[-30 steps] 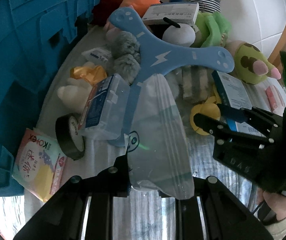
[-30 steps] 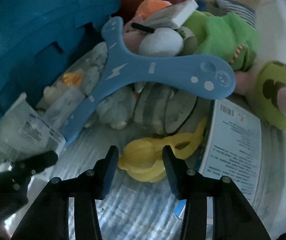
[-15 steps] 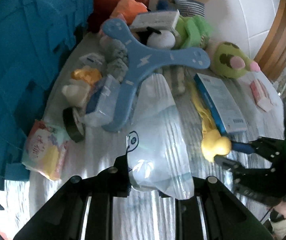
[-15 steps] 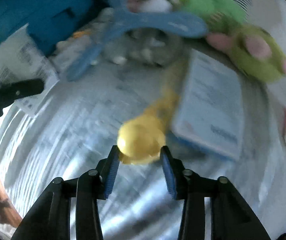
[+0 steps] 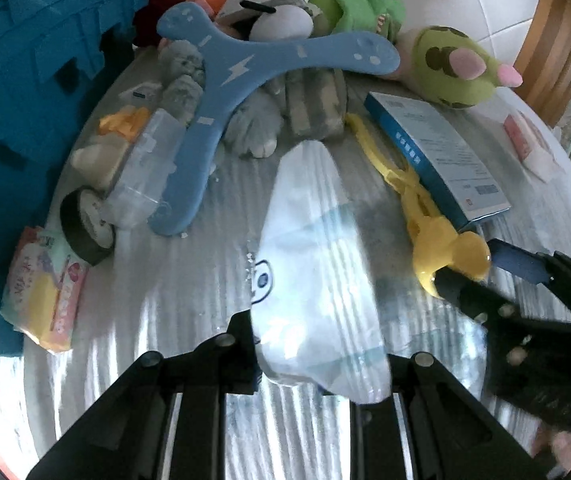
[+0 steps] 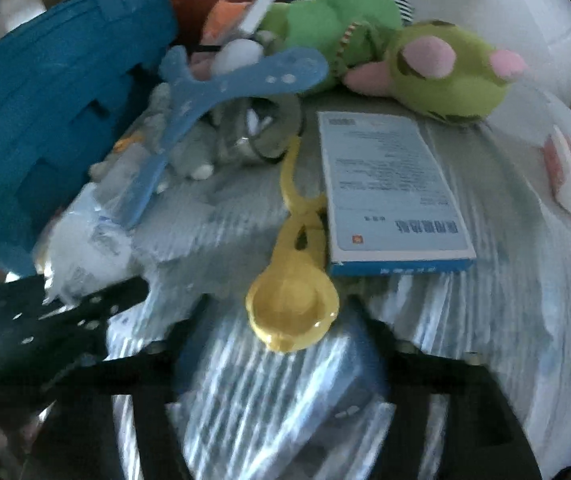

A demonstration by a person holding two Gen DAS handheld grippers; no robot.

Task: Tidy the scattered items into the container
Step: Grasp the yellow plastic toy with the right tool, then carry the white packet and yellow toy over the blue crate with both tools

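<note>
My left gripper (image 5: 319, 354) is shut on a clear plastic bag (image 5: 317, 264) and holds it above the table. My right gripper (image 6: 281, 344) is open; the round head of a yellow plastic clamp toy (image 6: 291, 312) lies on the table just ahead of its fingers. In the left wrist view the right gripper (image 5: 497, 272) sits right behind the yellow toy (image 5: 445, 248). The blue container (image 5: 25, 92) stands at the left, and also shows in the right wrist view (image 6: 45, 112).
On the table lie a blue boomerang (image 5: 237, 76), a blue box (image 5: 441, 152), a green plush (image 5: 457, 64), a grey plush (image 5: 305, 104), a tape roll (image 5: 85, 228), a tissue pack (image 5: 41, 296) and a small pink pack (image 5: 525, 144).
My right gripper pulled the yellow toy back out of the pile, then opened and drew back from it. My left gripper keeps hold of the bag.
</note>
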